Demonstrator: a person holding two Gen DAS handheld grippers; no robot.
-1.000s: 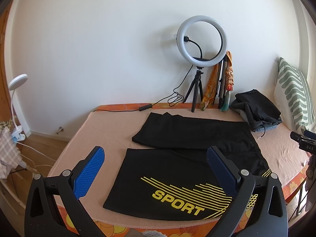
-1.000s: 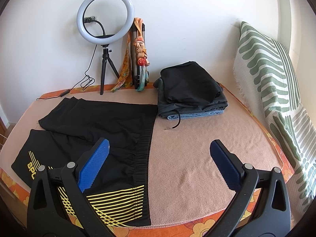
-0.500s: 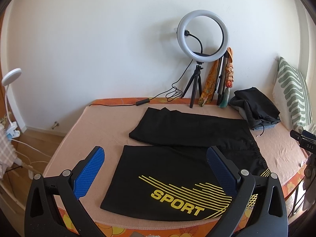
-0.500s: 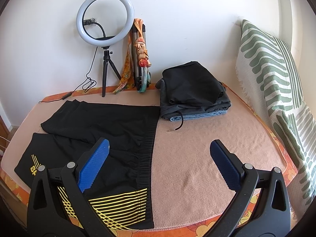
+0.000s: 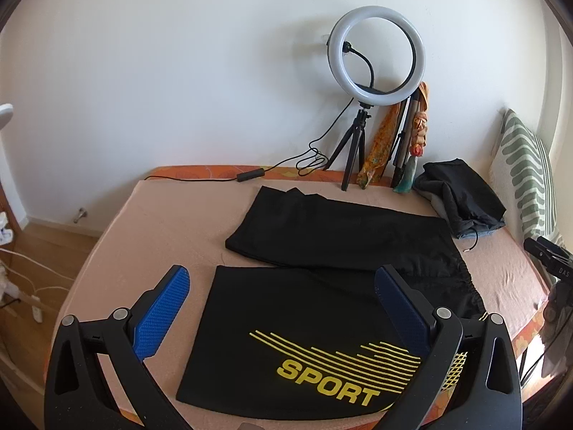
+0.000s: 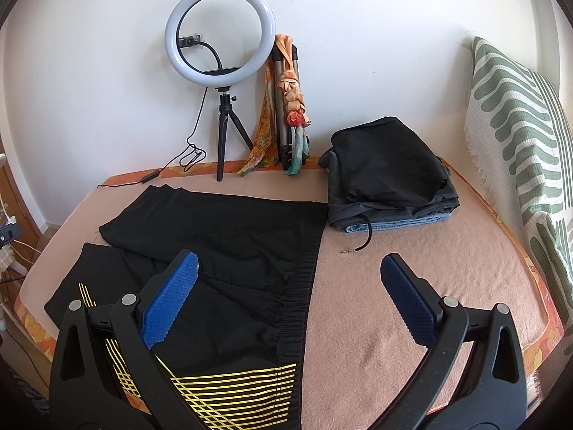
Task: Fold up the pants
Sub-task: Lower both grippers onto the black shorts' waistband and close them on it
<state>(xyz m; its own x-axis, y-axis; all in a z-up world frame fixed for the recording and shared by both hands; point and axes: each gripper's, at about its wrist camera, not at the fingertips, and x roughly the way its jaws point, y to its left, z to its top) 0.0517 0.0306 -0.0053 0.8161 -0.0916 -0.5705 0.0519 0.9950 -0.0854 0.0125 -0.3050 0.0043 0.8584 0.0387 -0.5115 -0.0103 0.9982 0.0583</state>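
On the pink-covered bed (image 5: pixel 172 222): black pants (image 5: pixel 322 286) with yellow stripes and the word SPORT, spread flat, both legs pointing to the left side, elastic waistband (image 6: pixel 304 286) toward the middle of the bed.
Above the near leg: left gripper (image 5: pixel 283 301), blue pads spread wide, holding nothing, clear of the cloth.
Over the waistband end: right gripper (image 6: pixel 290 286), jaws likewise wide apart and empty; its left pad (image 6: pixel 168 301) shows over the pants, its right pad over bare blanket.
Against the wall: ring light (image 6: pixel 220 36) on a small tripod, cable trailing; folded tripod with orange scarf (image 6: pixel 286 89) beside it.
Far right corner: stack of folded dark clothes (image 6: pixel 386 165), a cord end lying in front.
Right edge: green-striped pillow (image 6: pixel 519 114), upright.
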